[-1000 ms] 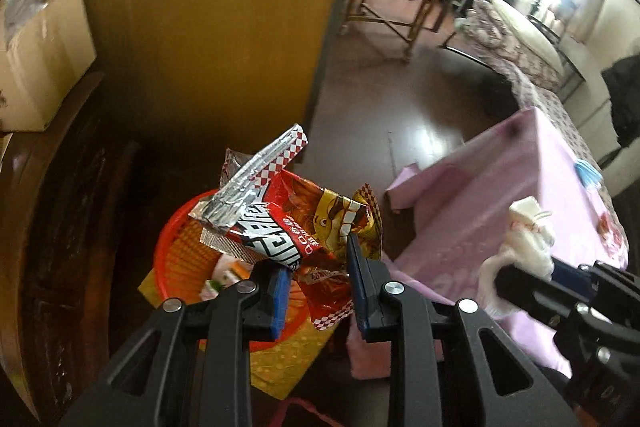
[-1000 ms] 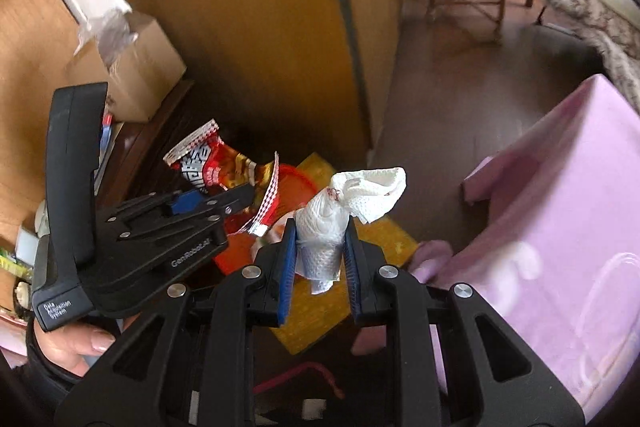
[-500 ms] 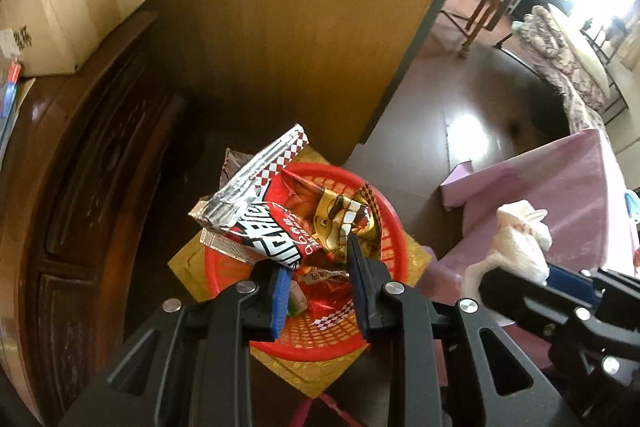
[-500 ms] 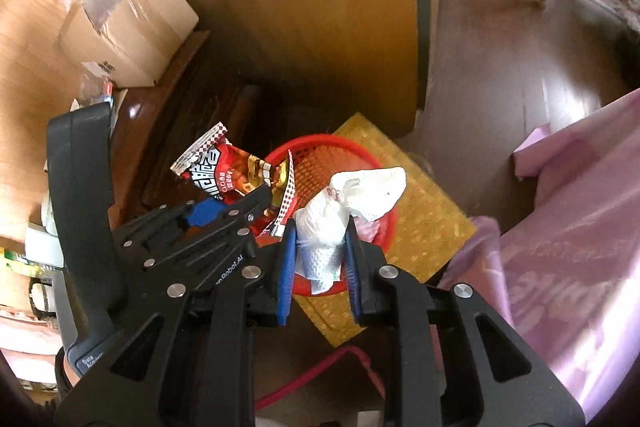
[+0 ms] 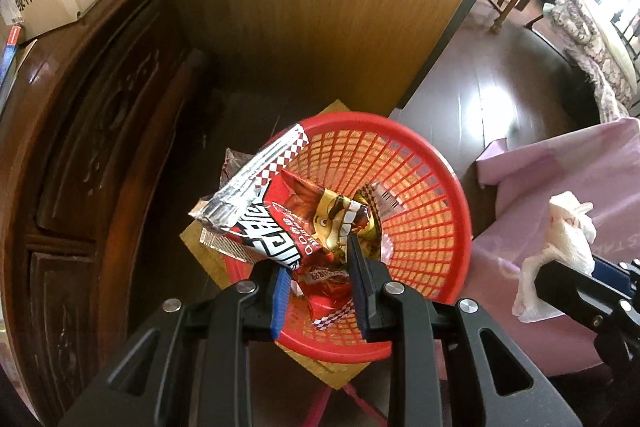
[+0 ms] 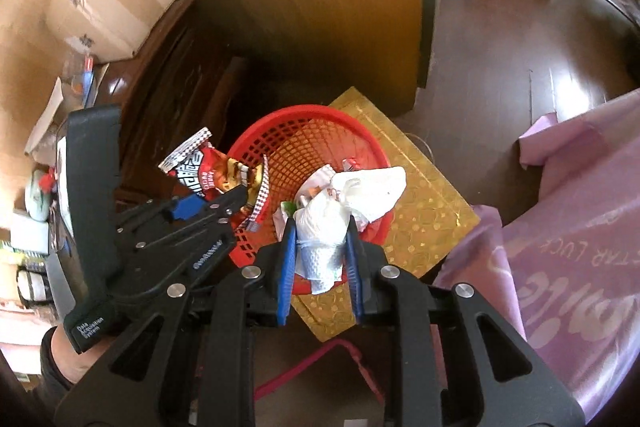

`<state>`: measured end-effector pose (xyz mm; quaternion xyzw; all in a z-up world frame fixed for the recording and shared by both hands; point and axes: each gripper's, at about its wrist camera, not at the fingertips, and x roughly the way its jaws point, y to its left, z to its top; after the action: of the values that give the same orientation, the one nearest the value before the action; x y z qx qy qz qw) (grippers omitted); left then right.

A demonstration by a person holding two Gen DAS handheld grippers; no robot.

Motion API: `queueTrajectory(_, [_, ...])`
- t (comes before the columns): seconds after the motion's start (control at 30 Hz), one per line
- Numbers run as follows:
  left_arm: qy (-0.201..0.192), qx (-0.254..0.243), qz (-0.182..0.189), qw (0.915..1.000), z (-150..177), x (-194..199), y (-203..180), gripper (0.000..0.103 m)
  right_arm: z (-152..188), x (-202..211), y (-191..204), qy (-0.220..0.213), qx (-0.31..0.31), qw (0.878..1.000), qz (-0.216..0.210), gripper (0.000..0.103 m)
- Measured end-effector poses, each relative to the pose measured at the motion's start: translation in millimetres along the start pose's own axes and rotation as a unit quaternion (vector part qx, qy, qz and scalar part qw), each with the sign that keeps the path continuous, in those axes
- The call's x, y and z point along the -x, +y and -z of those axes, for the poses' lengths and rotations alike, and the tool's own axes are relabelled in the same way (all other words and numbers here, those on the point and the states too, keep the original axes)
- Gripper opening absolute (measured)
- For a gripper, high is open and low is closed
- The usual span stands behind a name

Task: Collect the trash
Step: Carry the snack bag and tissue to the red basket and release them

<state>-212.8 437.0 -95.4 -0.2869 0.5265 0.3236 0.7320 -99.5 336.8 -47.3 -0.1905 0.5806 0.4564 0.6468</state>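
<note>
A red mesh basket (image 5: 436, 187) (image 6: 280, 135) stands on a gold mat on the floor, with scraps of trash in its bottom. My left gripper (image 5: 318, 269) is shut on a crumpled red snack wrapper (image 5: 280, 223) (image 6: 204, 173) with a silver checkered edge, held over the basket's left side. My right gripper (image 6: 320, 251) is shut on a wad of white tissue (image 6: 352, 195) (image 5: 560, 239), just above the basket's near rim. In the left wrist view the right gripper's body shows at the lower right.
A dark carved wooden cabinet (image 5: 80, 155) stands left of the basket with cardboard boxes (image 6: 112, 7) on top. A wooden partition (image 5: 320, 7) rises behind it. A pink cloth-covered table (image 6: 580, 247) is on the right. A gold mat (image 6: 424, 211) lies under the basket.
Both grippers have dropped and tipped further down toward the basket, which now looks larger and sits right beneath the wrapper and the tissue. Both grips are unchanged.
</note>
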Motion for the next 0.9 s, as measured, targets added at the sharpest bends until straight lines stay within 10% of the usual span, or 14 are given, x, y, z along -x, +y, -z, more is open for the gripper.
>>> queueTrajectory(0.9, [0.017, 0.006, -0.009, 0.9998, 12, -13, 5, 0.029, -7, -18, 2, 0.006, -0.016, 0.999, -0.05, 0.038])
